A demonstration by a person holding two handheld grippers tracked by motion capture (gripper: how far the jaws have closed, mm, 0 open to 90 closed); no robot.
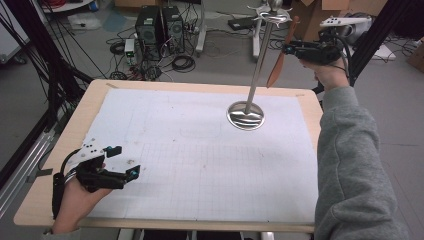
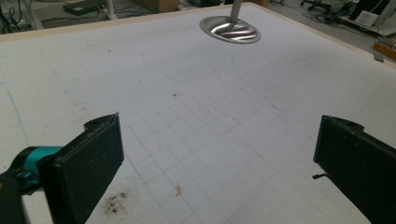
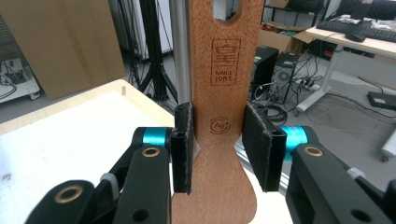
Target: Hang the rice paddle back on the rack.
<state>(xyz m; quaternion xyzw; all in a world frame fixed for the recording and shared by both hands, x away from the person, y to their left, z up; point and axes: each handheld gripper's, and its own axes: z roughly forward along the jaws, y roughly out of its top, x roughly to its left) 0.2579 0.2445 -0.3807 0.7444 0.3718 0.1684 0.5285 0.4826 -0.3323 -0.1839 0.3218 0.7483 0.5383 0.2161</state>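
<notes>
A wooden spatula point(image 1: 276, 67) hangs tilted in the air beside the pole point(image 1: 260, 60) of a metal hook stand, its top end near the hooks point(image 1: 272, 12). My right gripper point(image 1: 287, 48) is shut on its handle, well above the table's far right corner. In the right gripper view both pads press the edges of the stamped spatula point(image 3: 224, 70), held by the right gripper point(image 3: 219, 140), with the pole point(image 3: 180, 51) just behind it. My left gripper point(image 1: 124, 161) rests on the table at the front left, open and with nothing in it. The left gripper point(image 2: 219, 128) faces the stand's round base point(image 2: 229, 29).
The stand's shiny base point(image 1: 245, 116) sits on a white gridded sheet point(image 1: 200, 165) covering the wooden table point(image 1: 85, 107). Black frame poles point(image 1: 45, 55) rise at the left. Computer towers point(image 1: 160, 25), cables and cardboard boxes lie on the floor beyond the far edge.
</notes>
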